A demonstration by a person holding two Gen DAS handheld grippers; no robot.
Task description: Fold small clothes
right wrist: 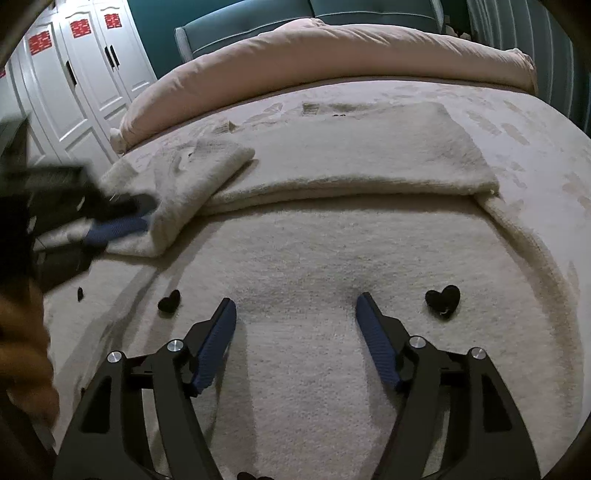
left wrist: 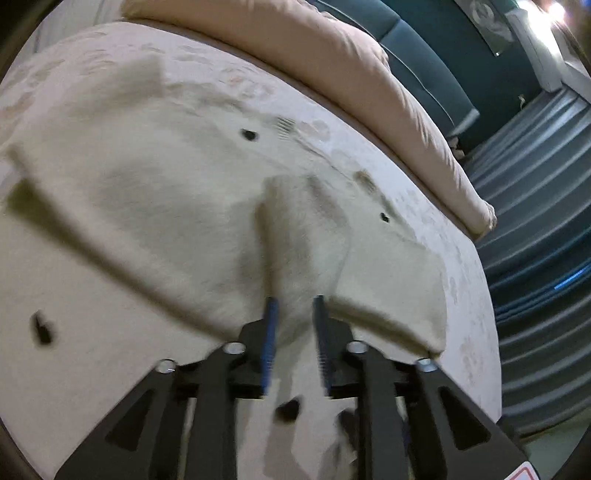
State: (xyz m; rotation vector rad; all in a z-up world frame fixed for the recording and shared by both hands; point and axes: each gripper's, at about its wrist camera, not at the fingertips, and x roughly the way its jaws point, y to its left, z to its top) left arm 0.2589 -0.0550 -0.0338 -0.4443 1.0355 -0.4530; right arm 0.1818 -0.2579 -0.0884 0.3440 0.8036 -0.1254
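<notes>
A cream fuzzy garment (right wrist: 314, 258) with small black heart patches (right wrist: 443, 297) lies spread on the bed, one side folded over across its far part (right wrist: 351, 162). My left gripper (left wrist: 295, 301) is shut on a raised fold of the garment (left wrist: 299, 221) and lifts it off the bed. It also shows at the left of the right wrist view (right wrist: 147, 210), pinching a sleeve-like flap (right wrist: 192, 173). My right gripper (right wrist: 295, 301) is open and empty, hovering just above the garment's near part between two hearts.
A rolled pink duvet (right wrist: 314, 51) lies along the bed's far side before a teal headboard (right wrist: 369, 11). White wardrobes (right wrist: 81, 81) stand at the left. The bed's edge (left wrist: 487, 295) drops to a striped floor (left wrist: 543, 206) on the right of the left wrist view.
</notes>
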